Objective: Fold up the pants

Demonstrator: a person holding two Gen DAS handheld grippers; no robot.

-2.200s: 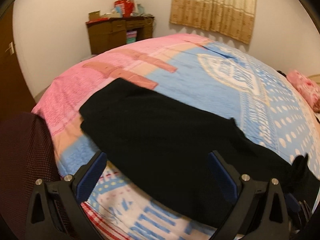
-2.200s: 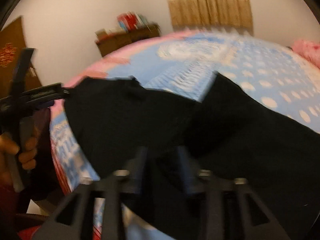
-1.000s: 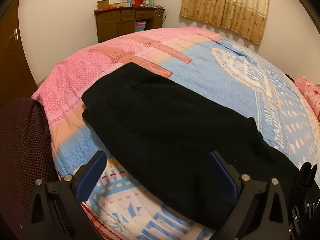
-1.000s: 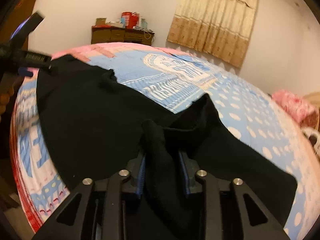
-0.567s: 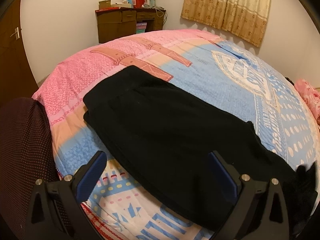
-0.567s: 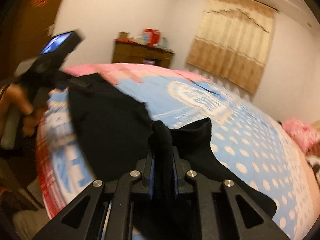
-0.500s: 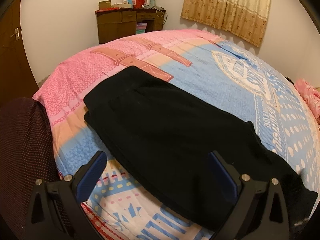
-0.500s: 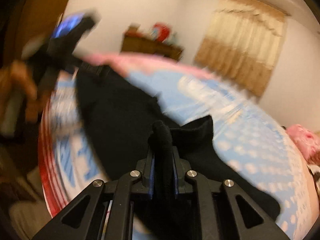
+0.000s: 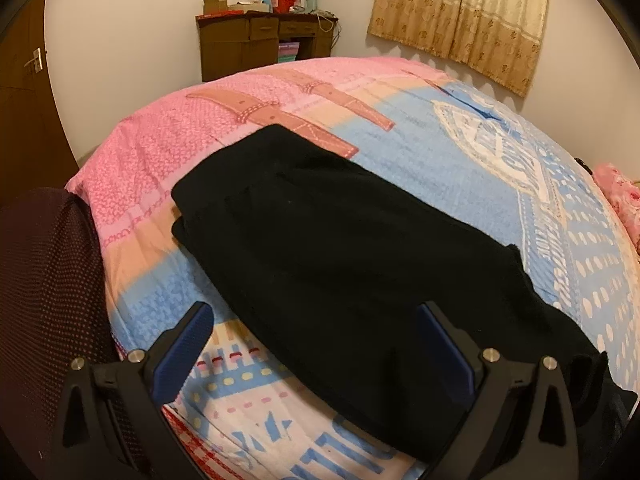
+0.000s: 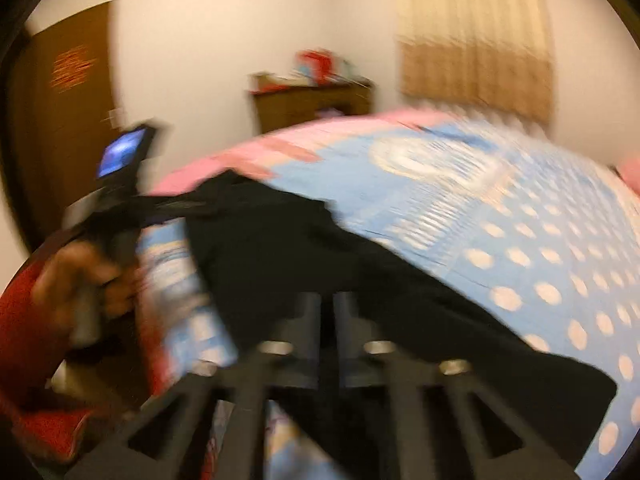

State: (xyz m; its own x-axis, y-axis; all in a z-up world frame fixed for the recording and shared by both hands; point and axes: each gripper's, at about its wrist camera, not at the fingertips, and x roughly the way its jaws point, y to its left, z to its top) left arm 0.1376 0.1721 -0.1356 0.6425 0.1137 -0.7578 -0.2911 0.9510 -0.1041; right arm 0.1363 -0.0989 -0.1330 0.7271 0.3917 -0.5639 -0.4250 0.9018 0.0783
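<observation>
Black pants [image 9: 344,248] lie beneath the spread left claw [image 9: 316,336]; right claw [image 10: 327,312] just pressed together, empty.

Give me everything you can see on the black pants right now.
The black pants are soft, matte, knit-looking fabric, lying flat and diagonal across the bedspread, already doubled so one leg lies on the other. The wide end lies toward the pink part of the cover, the narrow end toward the lower right. The left gripper hovers open above the near edge without touching. In the blurred right wrist view, the right gripper is shut; whether cloth is pinched is unclear.
</observation>
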